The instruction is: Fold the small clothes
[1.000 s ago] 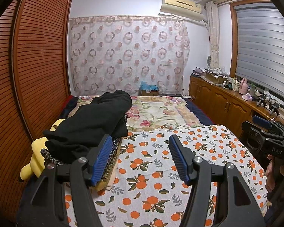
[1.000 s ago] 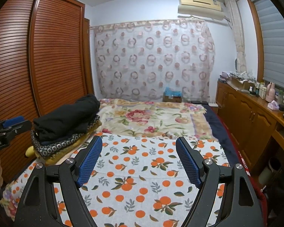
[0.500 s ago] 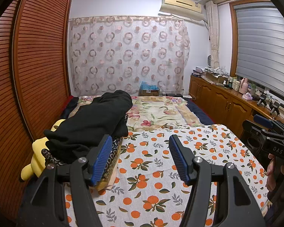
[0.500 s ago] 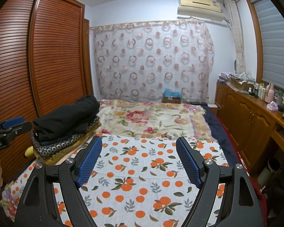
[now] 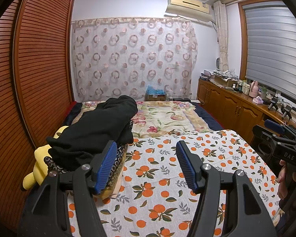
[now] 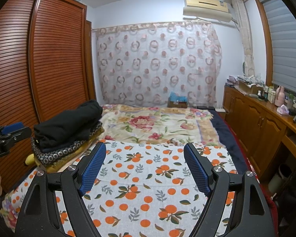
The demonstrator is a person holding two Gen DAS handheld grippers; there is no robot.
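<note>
A pile of folded clothes sits at the bed's left side, topped by a black garment (image 5: 96,132) (image 6: 69,124) over a dark ring-patterned piece (image 6: 57,154) and a mustard one. My left gripper (image 5: 146,148) hovers open over the orange-print sheet (image 5: 167,177), its left pad just beside the pile, nothing between the pads. My right gripper (image 6: 145,150) is open too, above the same sheet (image 6: 144,187), empty. Each gripper shows at the edge of the other's view: the right one (image 5: 280,138), the left one (image 6: 7,136).
A yellow plush toy (image 5: 39,167) lies wedged between the pile and the slatted wardrobe (image 5: 29,79). A floral blanket (image 6: 157,126) covers the far bed. A wooden cabinet (image 6: 266,126) with bottles runs along the right wall. A person's hand (image 5: 286,179) holds the right gripper.
</note>
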